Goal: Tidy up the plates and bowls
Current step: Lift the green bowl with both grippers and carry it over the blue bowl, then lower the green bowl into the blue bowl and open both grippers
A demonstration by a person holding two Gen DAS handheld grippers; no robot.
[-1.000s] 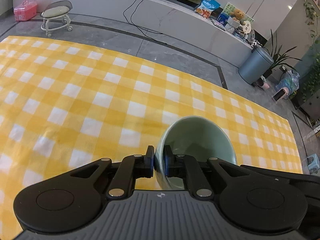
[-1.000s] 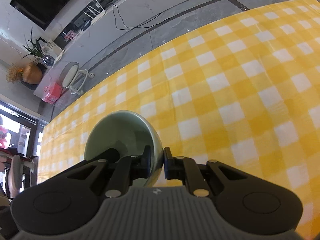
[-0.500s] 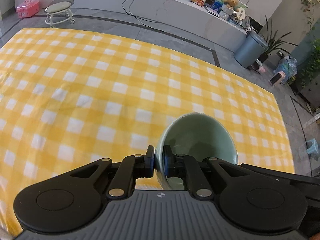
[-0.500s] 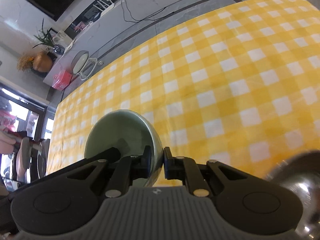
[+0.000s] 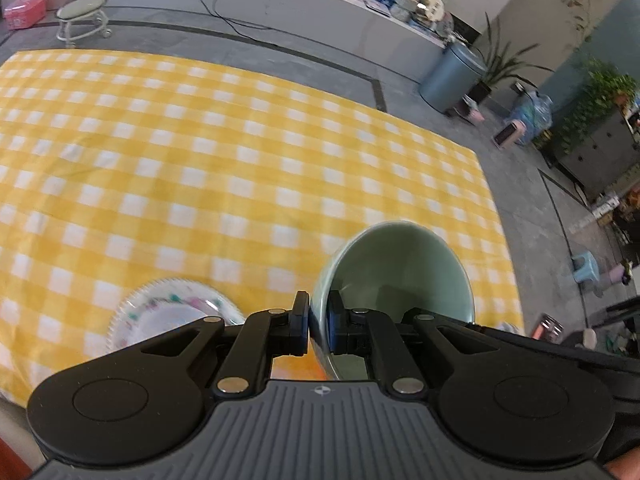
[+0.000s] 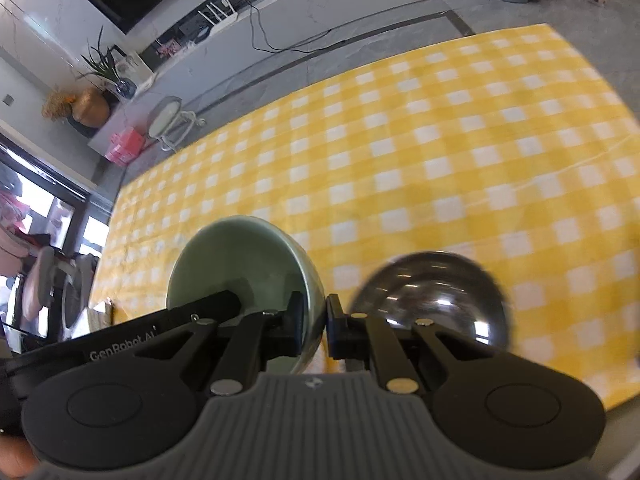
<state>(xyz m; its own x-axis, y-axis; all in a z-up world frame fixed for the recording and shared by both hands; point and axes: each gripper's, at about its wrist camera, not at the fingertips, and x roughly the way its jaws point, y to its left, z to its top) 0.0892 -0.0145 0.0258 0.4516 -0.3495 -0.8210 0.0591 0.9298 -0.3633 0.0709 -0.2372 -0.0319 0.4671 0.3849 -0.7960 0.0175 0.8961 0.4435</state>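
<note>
My left gripper (image 5: 318, 322) is shut on the rim of a pale green bowl (image 5: 396, 264), held above the yellow checked tablecloth (image 5: 240, 152). A white plate with a floral rim (image 5: 168, 312) lies on the cloth below and left of it, partly hidden by the fingers. My right gripper (image 6: 316, 326) is shut on the rim of a pale green bowl (image 6: 236, 260), also held above the tablecloth (image 6: 440, 140). A shiny steel bowl (image 6: 436, 296) sits on the cloth just right of the right gripper.
The tablecloth's far edge meets grey floor. Beyond it are a low stool (image 5: 82, 8), a pink box (image 5: 24, 10), a grey bin (image 5: 452, 76) and potted plants. A long counter with a cable runs along the back.
Both grippers have risen and pulled back with their bowls. The floral plate has come into the left view and the steel bowl has come fully into the right view.
</note>
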